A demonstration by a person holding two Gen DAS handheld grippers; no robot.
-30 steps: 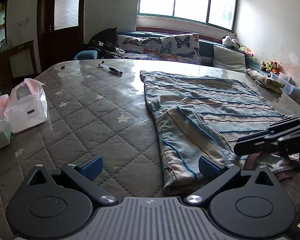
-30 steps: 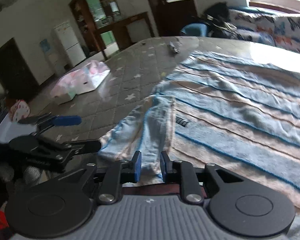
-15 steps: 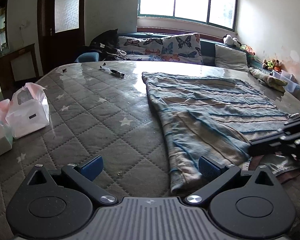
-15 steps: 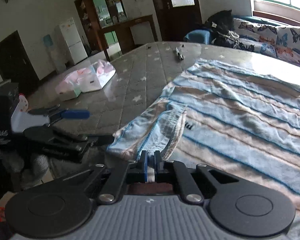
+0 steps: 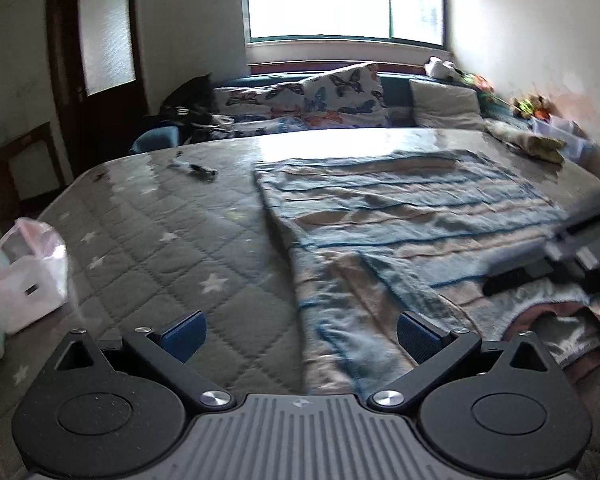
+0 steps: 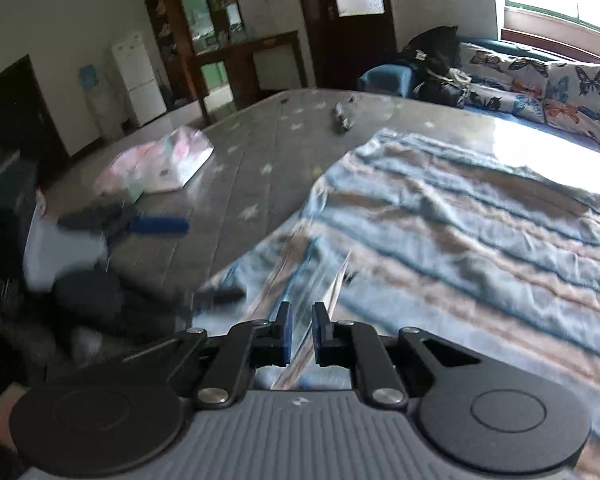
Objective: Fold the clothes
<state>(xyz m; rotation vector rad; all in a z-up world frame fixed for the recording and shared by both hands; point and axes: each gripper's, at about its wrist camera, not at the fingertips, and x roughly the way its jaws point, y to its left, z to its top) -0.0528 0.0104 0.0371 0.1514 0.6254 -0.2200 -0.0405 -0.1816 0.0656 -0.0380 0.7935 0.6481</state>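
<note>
- Clearly, the striped garment lies spread on the quilted grey table, with its far part flat and its near part rumpled. A strip along its left side seems turned over onto the rest.
- The right gripper has its jaws drawn close together, with a thin fold of the near cloth edge between the blue pads. The picture is blurred there, but I judge that it pinches the cloth.
- The left gripper stands wide apart and holds nothing. It is low over the table, across the near left edge of the garment.
- The cloth looks like soft, loose knit, light and not fragile. It will sag and stretch between two holding points, and one corner lifted alone will drag the rest.
- The table surface looks glossy, so I expect the cloth to slide easily when it is pulled. This helps for smoothing, but a finished fold may shift.
- For a good hold I would take the hem or a corner, through both layers, not the middle of the fabric, where only a bump comes up.
- Whether this fold is an early one or a late one, the pictures do not settle.
</note>
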